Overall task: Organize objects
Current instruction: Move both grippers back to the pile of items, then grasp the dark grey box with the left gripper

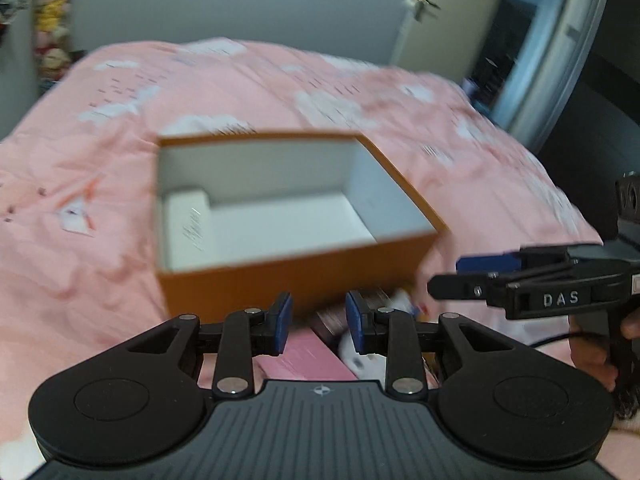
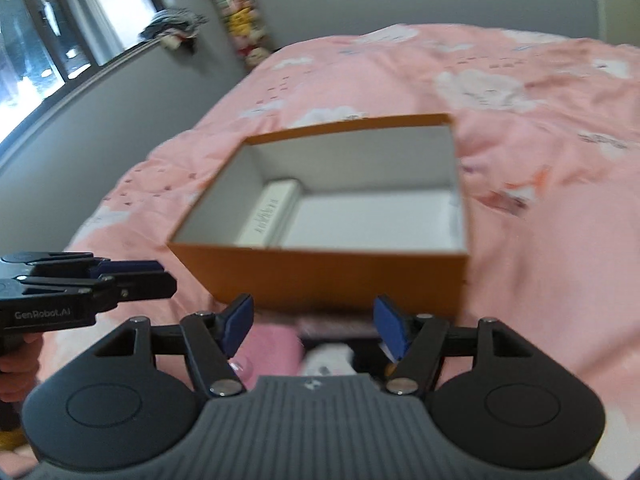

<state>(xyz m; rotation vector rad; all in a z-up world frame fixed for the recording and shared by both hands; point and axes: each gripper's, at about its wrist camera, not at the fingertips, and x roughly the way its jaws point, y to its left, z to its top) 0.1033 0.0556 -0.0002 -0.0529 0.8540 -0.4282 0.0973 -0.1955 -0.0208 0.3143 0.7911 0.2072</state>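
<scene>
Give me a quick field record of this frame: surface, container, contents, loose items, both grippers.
surface: pink bedspread with white cloud print
container: orange box, lid off, white inside
contents: one long white item lying along the box's left wall; rest of the floor bare
loose items: pink and white things in front of the box, too blurred to name
left gripper: open, nothing between its fingers
right gripper: open, nothing held

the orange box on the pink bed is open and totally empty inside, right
Not quite. The orange box on the pink bed is open, but not empty: a white carton lies along its left inside wall, as the right wrist view shows.
</scene>
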